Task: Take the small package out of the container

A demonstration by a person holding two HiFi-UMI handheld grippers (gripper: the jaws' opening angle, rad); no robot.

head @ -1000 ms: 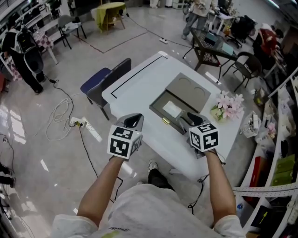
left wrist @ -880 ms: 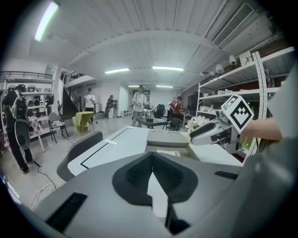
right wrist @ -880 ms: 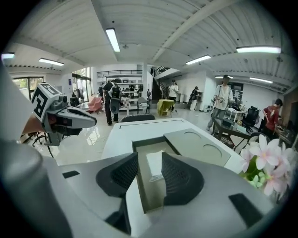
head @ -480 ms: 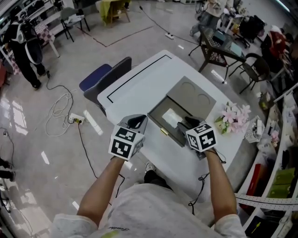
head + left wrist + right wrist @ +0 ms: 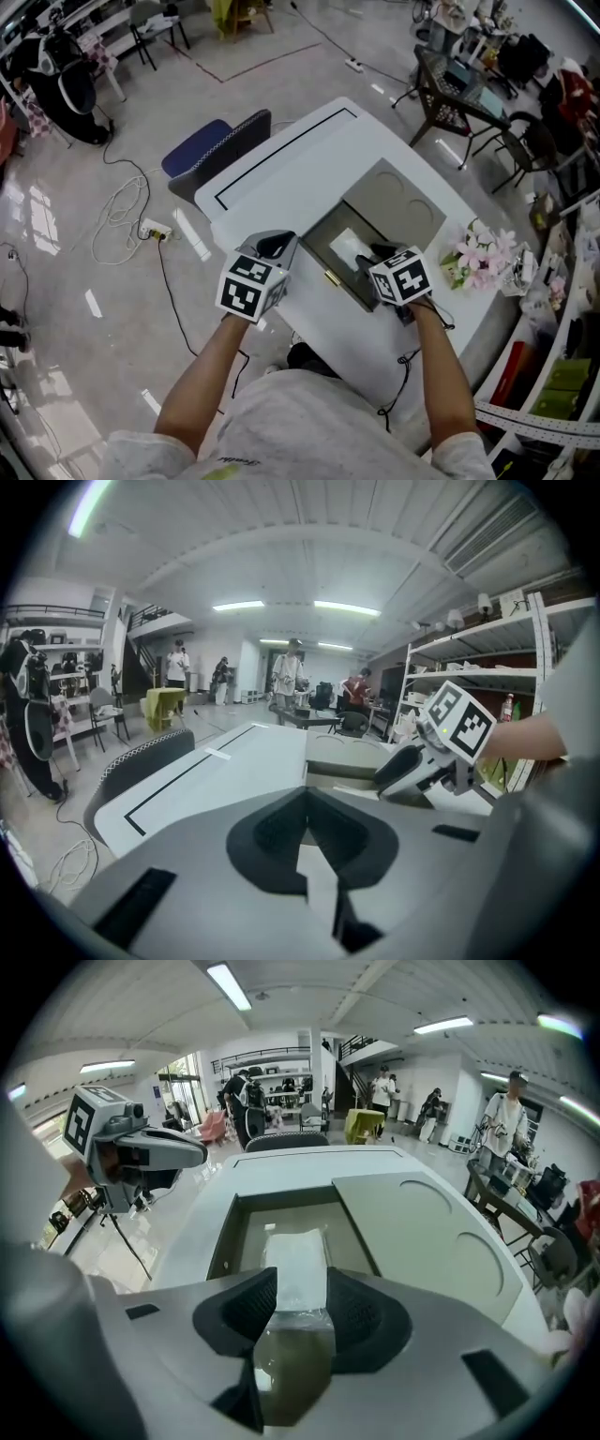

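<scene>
An open olive-grey container (image 5: 322,232) lies on the white table (image 5: 291,169), its lid (image 5: 401,200) flat beside it. A small white package (image 5: 348,246) lies inside; the right gripper view shows the package (image 5: 296,1252) straight ahead between the jaws. My right gripper (image 5: 377,255) hangs over the container's near end, open wide, its pads apart from the package (image 5: 298,1299). My left gripper (image 5: 270,245) hovers over the table's near edge, left of the container, shut and holding nothing (image 5: 305,810).
Pink flowers (image 5: 482,253) stand at the table's right edge. A blue chair (image 5: 214,157) is pushed against the far left side. Cables and a power strip (image 5: 155,228) lie on the floor at left. Shelving (image 5: 562,356) stands close on the right.
My right gripper has moved forward over the container's near end, closer to the package. The left gripper has stayed at the table's edge.
</scene>
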